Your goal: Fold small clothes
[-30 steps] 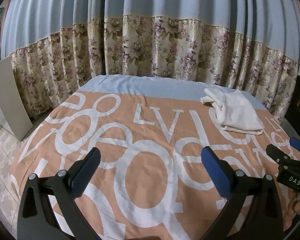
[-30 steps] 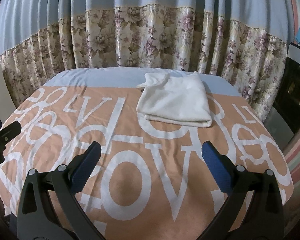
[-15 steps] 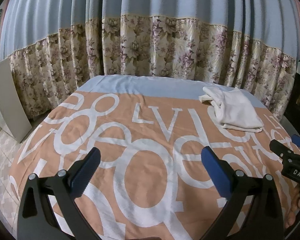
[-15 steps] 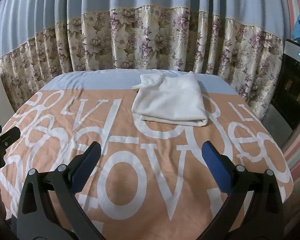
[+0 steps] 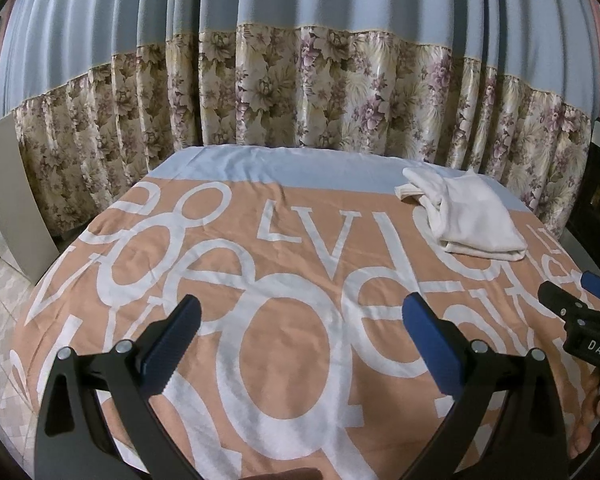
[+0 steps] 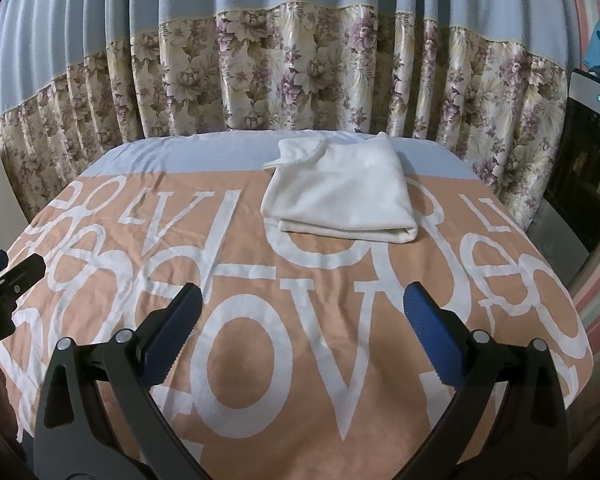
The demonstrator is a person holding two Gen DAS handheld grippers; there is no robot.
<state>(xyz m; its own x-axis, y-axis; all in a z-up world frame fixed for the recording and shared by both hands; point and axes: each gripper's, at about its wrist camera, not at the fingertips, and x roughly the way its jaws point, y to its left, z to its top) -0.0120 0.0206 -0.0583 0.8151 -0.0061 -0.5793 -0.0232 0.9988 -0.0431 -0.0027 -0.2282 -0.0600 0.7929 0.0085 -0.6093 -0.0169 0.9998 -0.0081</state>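
Bed (image 6: 140, 152) has an orange bedspread (image 6: 300, 360) with big white letters, folded white cloth (image 6: 340, 196) lying near the far edge.

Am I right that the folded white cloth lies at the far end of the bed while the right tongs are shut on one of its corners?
Not quite: the right tongs are open, well short of the folded white cloth, as the right wrist view shows. The cloth does lie at the far end of the bed.

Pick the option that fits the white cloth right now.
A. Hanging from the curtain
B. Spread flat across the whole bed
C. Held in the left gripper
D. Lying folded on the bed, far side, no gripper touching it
D: the cloth lies folded on the bed near the far edge, while the right gripper and left gripper are both open, empty and well short of it.
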